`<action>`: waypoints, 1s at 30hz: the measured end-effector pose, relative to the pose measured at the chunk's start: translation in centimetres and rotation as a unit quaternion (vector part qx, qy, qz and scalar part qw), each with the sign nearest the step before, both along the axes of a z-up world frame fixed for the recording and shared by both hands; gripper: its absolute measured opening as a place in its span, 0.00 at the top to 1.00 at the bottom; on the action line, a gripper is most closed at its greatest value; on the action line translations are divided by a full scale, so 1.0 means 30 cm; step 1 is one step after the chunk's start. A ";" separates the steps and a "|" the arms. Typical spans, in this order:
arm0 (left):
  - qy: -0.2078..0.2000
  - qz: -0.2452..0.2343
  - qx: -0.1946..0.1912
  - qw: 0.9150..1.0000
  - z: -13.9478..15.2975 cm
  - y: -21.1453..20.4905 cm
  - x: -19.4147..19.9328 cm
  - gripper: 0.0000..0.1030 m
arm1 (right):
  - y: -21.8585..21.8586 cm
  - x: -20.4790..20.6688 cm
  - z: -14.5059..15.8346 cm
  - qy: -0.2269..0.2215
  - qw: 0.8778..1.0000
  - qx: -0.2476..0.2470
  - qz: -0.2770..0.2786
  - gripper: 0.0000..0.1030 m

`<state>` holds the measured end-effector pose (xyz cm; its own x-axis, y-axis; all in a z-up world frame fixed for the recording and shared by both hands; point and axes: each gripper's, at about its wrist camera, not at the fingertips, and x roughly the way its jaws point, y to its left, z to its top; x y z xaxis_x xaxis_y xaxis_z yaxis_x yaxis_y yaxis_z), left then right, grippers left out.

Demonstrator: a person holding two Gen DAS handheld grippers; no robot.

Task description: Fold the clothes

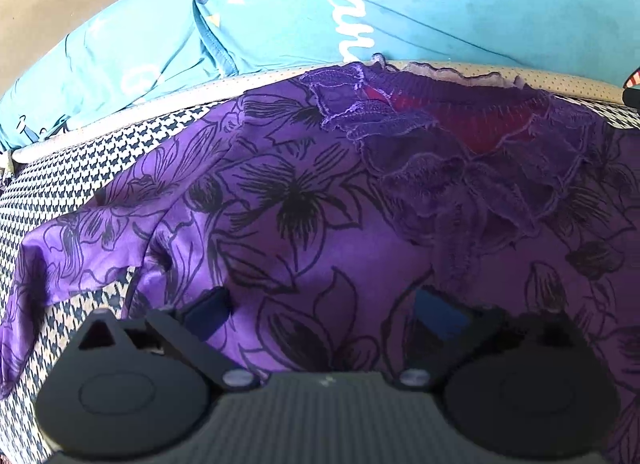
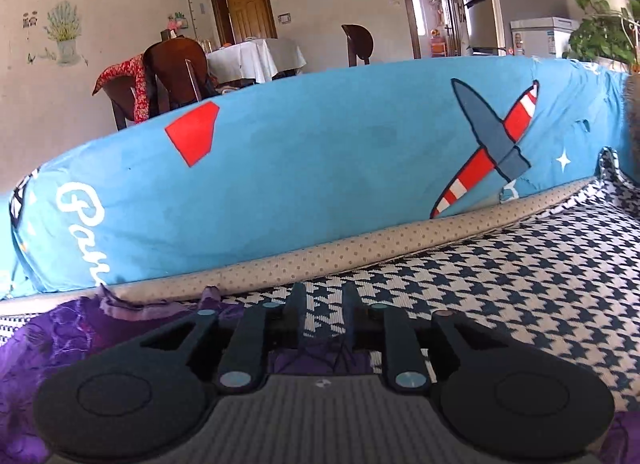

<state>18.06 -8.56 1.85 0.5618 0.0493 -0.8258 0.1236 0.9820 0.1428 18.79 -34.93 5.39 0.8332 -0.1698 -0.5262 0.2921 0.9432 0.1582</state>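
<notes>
Left hand-held gripper (image 1: 324,304) spread wide, pressed onto the purple floral garment (image 1: 304,200) lying flat on the houndstooth sofa seat (image 2: 520,264) — right hand-held gripper (image 2: 324,304) nearly closed at its edge, pinch unclear. Satiny, light, likely slippery — grab hems or shoulder seams, not the lace neckline (image 1: 440,152).

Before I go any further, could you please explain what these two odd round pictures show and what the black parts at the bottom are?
Each picture comes from a camera on a hand-held claw, looking along its two fingers. The black parts are the claws themselves. One view is the left claw, open, its fingers pressed into a purple flowered garment with a lace neckline. The other is the right claw, fingers close together; whether it pinches cloth cannot be told. The garment lies on a houndstooth cover, with a blue cushion behind it.
</notes>
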 end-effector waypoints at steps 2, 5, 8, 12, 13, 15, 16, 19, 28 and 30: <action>-0.001 -0.007 -0.003 1.000 0.005 -0.007 -0.012 0.00 | -0.001 -0.041 0.025 -0.003 1.000 0.001 0.000 0.74; -0.001 -0.017 -0.009 1.000 0.011 -0.017 -0.032 0.00 | -0.018 -0.113 0.050 -0.001 1.000 0.005 0.002 0.68; -0.004 -0.027 -0.011 1.000 0.018 -0.028 -0.057 0.00 | -0.046 -0.190 0.057 0.009 1.000 0.004 0.000 0.65; -0.006 -0.041 -0.009 0.999 0.023 -0.047 -0.095 0.00 | -0.094 -0.276 0.062 0.027 1.000 -0.007 -0.003 0.62; -0.006 -0.044 -0.009 0.999 0.023 -0.051 -0.105 0.00 | -0.111 -0.291 0.065 0.029 1.000 -0.011 -0.004 0.58; -0.008 -0.052 -0.009 0.999 0.025 -0.060 -0.126 0.00 | -0.145 -0.318 0.061 0.034 0.999 -0.016 -0.006 0.53; -0.009 -0.055 -0.009 0.998 0.024 -0.063 -0.132 0.00 | -0.163 -0.328 0.054 0.038 0.999 -0.017 -0.008 0.52; -0.011 -0.062 -0.008 0.998 0.022 -0.076 -0.147 0.00 | -0.205 -0.347 0.029 0.056 0.998 -0.017 -0.014 0.52; -0.005 -0.064 -0.006 0.998 -0.001 -0.114 -0.141 0.00 | -0.218 -0.331 -0.035 0.079 0.996 -0.028 0.024 0.39; -0.003 -0.065 -0.004 0.998 -0.007 -0.119 -0.140 0.00 | -0.219 -0.315 -0.057 0.089 0.995 -0.025 0.024 0.34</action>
